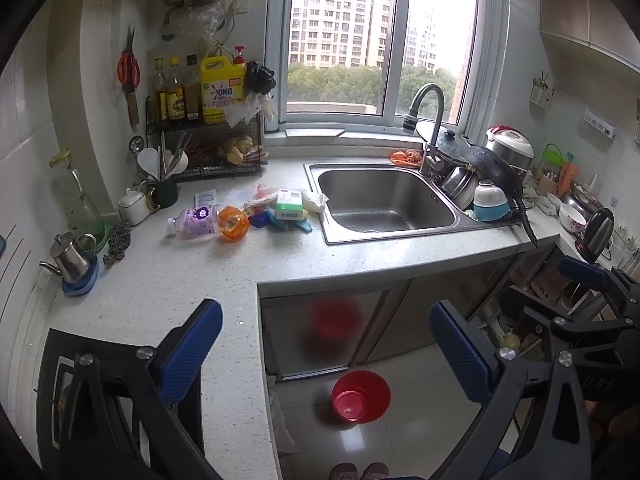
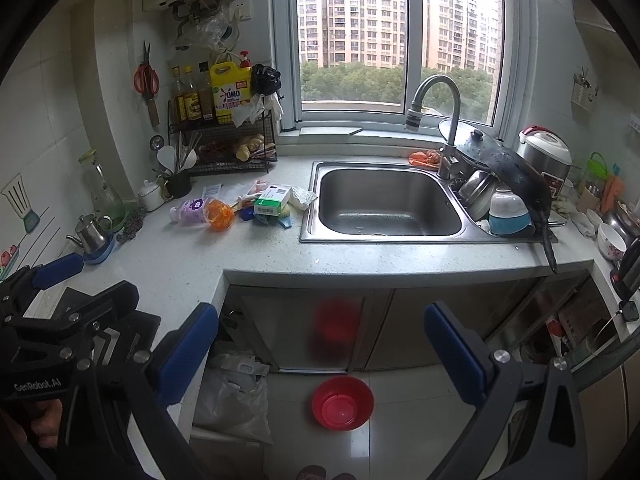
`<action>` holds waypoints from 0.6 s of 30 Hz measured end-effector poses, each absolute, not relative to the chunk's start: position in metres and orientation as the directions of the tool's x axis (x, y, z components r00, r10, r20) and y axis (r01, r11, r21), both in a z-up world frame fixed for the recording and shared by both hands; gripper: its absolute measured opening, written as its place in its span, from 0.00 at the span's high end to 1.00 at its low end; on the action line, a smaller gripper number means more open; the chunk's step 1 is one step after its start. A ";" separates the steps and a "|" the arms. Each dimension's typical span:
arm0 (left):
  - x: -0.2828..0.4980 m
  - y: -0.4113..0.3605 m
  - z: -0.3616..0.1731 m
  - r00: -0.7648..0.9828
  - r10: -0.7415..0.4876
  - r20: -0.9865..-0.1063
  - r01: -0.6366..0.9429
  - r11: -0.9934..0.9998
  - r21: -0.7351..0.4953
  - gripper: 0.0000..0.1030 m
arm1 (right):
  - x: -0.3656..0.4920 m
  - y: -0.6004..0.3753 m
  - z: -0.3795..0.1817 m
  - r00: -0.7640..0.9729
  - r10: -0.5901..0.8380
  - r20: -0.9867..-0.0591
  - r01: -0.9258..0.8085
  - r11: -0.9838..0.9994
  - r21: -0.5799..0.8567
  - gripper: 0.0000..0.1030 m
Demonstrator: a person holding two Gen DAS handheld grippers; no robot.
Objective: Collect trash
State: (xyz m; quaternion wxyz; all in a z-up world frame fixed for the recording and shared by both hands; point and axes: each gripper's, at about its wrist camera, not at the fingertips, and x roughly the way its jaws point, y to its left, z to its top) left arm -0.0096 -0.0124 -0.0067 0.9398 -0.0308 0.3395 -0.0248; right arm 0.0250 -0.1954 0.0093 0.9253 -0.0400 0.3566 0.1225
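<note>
A: Where does the trash sit?

B: One loose heap on the countertop, at about 9 o'clock from the sink. A lilac bottle lies on its side, an orange wrapper touches it, and a green-and-white box rests on crumpled plastic nearest the basin. Bunched like that, it reads as gathered for pickup.

A: Grippers?

B: Left gripper is spread wide, nothing between its pads. Right gripper is the same, wide and empty. Both hang back off the counter edge, at 6 o'clock from the heap, well apart from it (my guess: an approach stance, fingers pre-spread for bulky pieces).

A: Somewhere to drop it?

B: A red bucket stands on the floor before the cabinet doors, mouth up, probably the receptacle. A pale bag slumps at its 9 o'clock; I can't tell whether it is a liner.

A: Progress?

B: Nothing lifted yet, I judge.
</note>
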 end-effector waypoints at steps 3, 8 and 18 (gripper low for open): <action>-0.009 -0.014 -0.007 0.763 -0.071 -0.642 0.029 0.997 -0.075 0.00 | 0.027 -0.198 0.008 0.711 0.210 -0.671 -0.258 0.966 0.028 0.00; -0.005 -0.023 -0.007 0.758 -0.056 -0.650 0.024 0.998 -0.059 0.00 | 0.030 -0.204 0.008 0.709 0.220 -0.670 -0.268 0.963 0.033 0.00; 0.012 -0.028 -0.006 0.736 -0.001 -0.677 -0.058 0.996 -0.065 0.00 | 0.044 -0.215 0.014 0.735 0.288 -0.614 -0.329 0.943 0.048 0.00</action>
